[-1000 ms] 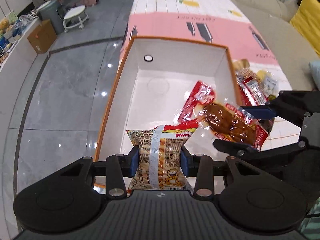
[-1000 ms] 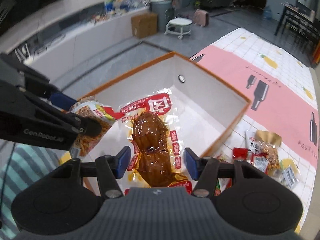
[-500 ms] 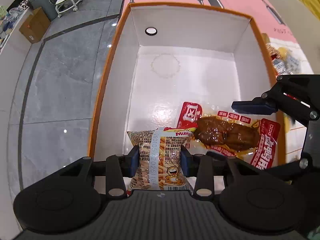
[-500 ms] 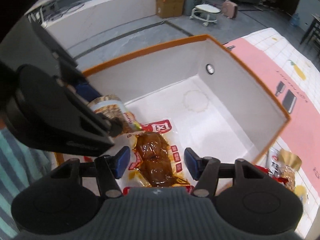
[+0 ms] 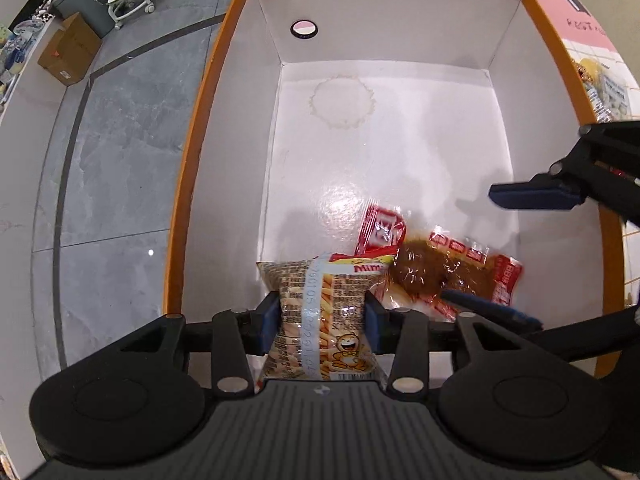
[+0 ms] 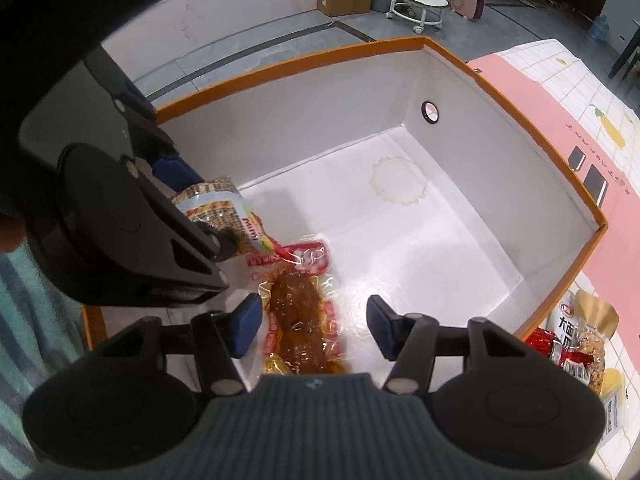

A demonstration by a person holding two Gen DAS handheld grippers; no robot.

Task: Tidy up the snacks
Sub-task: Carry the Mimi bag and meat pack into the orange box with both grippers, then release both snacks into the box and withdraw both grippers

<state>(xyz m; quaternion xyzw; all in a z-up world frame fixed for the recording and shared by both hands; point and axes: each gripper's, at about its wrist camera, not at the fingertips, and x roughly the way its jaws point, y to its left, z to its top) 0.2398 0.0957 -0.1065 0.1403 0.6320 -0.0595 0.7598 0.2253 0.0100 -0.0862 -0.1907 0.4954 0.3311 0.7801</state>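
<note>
Orange-rimmed box: both your claws are inside. Left claw is opening, fries bag between its pads. Right claw is spread; meat pouch lies on box floor.

Fries packet and clear meat pouch inside white box.

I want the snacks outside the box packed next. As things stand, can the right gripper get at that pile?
Probably yes. The right gripper stands open over the meat packet in the box, pads clear. The loose snacks lie just past the orange wall, with nothing above them; it would only need to lift over the rim.
</note>
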